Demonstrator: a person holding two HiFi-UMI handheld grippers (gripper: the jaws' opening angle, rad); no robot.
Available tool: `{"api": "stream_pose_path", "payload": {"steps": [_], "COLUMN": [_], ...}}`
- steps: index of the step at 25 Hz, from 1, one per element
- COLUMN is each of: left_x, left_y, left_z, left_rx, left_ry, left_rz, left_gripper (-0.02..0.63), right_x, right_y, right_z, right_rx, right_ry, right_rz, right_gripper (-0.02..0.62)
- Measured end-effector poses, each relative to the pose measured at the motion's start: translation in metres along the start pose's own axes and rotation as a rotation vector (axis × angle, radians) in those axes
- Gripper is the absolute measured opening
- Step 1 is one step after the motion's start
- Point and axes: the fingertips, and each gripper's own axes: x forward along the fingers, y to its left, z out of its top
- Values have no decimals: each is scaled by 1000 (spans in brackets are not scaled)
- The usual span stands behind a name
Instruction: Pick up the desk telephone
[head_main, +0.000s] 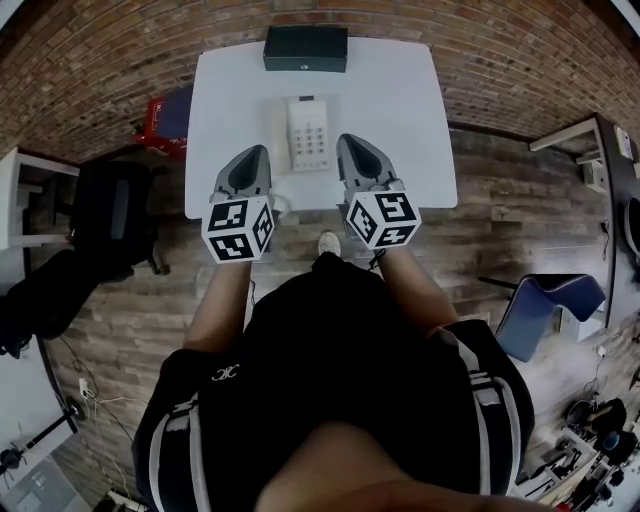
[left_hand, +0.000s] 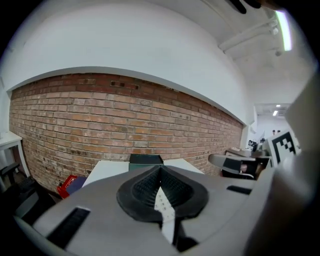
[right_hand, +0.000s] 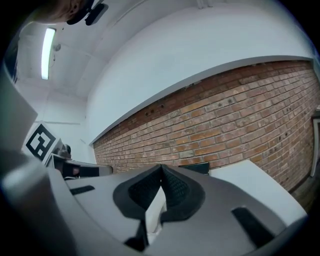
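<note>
White table (head_main: 400, 110), cream keypad telephone (head_main: 308, 135) between left gripper (head_main: 262, 152) and right gripper (head_main: 346, 142), both closed

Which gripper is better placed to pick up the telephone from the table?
Left, but only slightly. The telephone lies between the left gripper and the right gripper, both shut and about equally near. The handset seems to be on the left side.

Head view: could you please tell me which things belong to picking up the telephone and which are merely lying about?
Job in hand: telephone; left gripper and right gripper, both shut; table under the telephone.

Lying about: dark box; red crate; black chair; blue chair.
</note>
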Motion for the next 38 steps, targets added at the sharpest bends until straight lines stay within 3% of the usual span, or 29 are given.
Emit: {"api": "stream_pose_path", "payload": {"steps": [9, 20, 25, 29, 34, 36, 38], "left_x": [36, 70, 95, 115, 139, 147, 155], "left_y": [14, 62, 74, 87, 93, 94, 93], "left_z": [-2, -31, -44, -59, -82, -92, -100], "left_rx": [-44, -117, -114, -143, -212, -281, -359], "left_ry": [56, 136, 161, 218, 289, 317, 345], "left_rz": [46, 18, -26, -55, -160, -217, -273], "left_gripper": [2, 2, 2, 2, 3, 52, 201], "right_x": [38, 94, 110, 121, 132, 138, 143], "right_y": [-22, -30, -55, -69, -83, -85, -85], "right_z": [-4, -33, -67, -98, -125, -134, -141], "right_rx": [27, 51, 128, 119, 127, 152, 188], "right_ry": [68, 152, 248, 342, 409, 434, 452], "right_rz": [86, 53, 12, -1, -14, 0, 26], "right_gripper": [-2, -2, -2, -2, 1, 23, 123]}}
